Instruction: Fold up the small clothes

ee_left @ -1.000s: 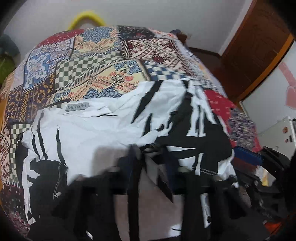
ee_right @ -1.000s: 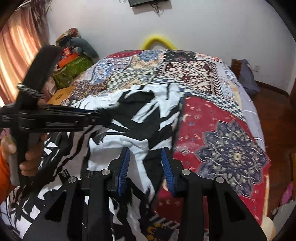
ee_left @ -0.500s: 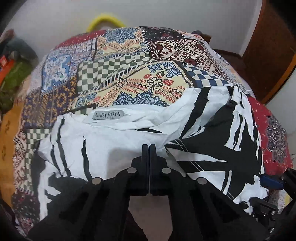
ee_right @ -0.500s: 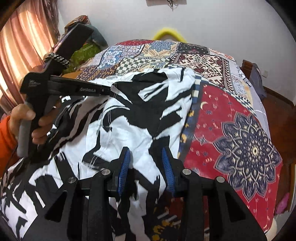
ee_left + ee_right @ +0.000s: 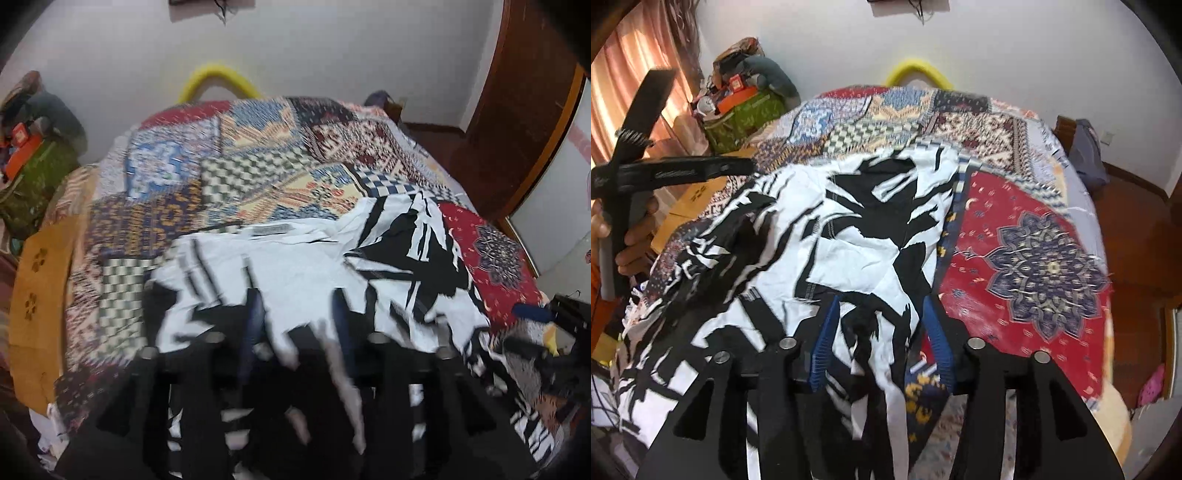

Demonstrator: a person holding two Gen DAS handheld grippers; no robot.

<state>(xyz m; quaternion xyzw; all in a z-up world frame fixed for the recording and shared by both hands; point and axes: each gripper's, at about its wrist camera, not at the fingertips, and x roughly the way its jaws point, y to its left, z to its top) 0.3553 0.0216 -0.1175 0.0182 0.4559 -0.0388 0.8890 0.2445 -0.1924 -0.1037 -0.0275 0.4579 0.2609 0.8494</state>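
A black-and-white patterned garment point(image 5: 306, 266) lies spread and rumpled on the patchwork bedspread point(image 5: 258, 177). Its grey label point(image 5: 269, 230) shows near the far hem. My left gripper point(image 5: 295, 332) is blurred above the garment's near part. Its jaws are opening, and cloth lies below them, not pinched. In the right wrist view the same garment point(image 5: 849, 236) runs loosely between the blue pads point(image 5: 823, 343) of my right gripper point(image 5: 881, 343). Those jaws are also opening and do not press on the cloth. The left gripper point(image 5: 746, 166) appears there too, held by a hand point(image 5: 631, 236) over the garment's left edge.
A yellow arch point(image 5: 916, 74) stands behind the bed's far end. A green bag point(image 5: 746, 114) with clutter sits at the left by a curtain point(image 5: 628, 74). A wooden door point(image 5: 517, 110) and floor lie to the right. A mustard cloth point(image 5: 40, 295) covers the bed's left edge.
My left gripper went from shut to open and lifted back from the garment. The right gripper's jaws widened and it drew back a little. The garment now lies flatter on the bed.
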